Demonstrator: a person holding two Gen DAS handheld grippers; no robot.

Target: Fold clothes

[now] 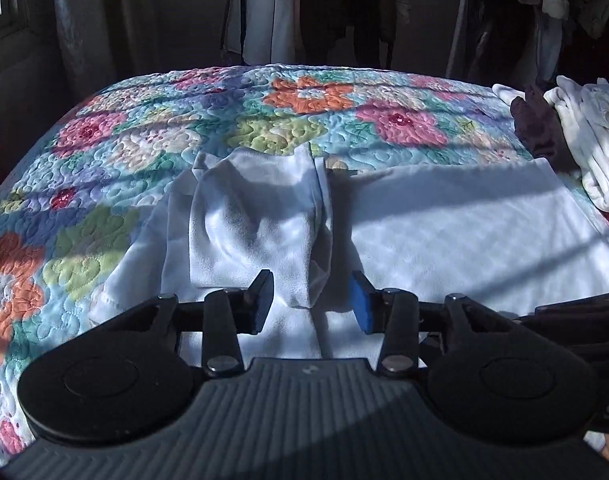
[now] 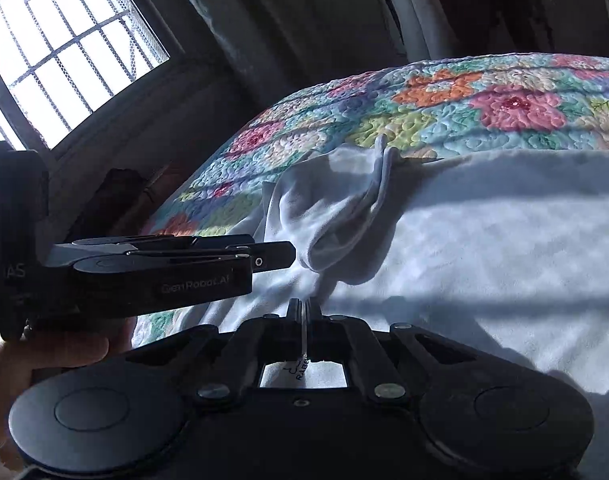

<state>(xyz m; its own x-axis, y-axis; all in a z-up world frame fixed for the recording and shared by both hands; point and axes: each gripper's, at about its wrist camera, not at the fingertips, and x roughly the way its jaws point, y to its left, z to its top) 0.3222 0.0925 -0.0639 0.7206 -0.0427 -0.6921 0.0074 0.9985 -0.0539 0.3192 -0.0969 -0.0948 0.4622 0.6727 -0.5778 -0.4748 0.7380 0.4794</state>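
The right gripper (image 2: 303, 310) has its jaws pressed together on a thin fold of the white garment (image 2: 484, 248); in its own view a sliver of pale cloth runs between the closed pads, and what looks like a printed label shows just behind them. The left gripper (image 1: 312, 300) has its jaws apart, one black pad and one blue pad standing either side of a hanging tip of white fabric without pressing on it; seen from the right wrist it reaches in from the side, level with the bunched part of the cloth. That bunched part is a sleeve or flap (image 1: 260, 216) folded up and back on itself, standing slightly proud of the rest, which lies spread flat across the flowered quilt (image 1: 304, 96) toward the right. A heap of other white and dark clothes (image 1: 576, 136) sits at the quilt's far right edge, and a barred window (image 2: 64, 40) throws striped light over everything. The garment looks like light, soft knit: it will drape and sag the instant it is lifted, and a single layer can slide out of a loose pinch. It is best taken at a hem or seam, where the cloth is doubled, with both grippers well apart along one edge so that it hangs flat.
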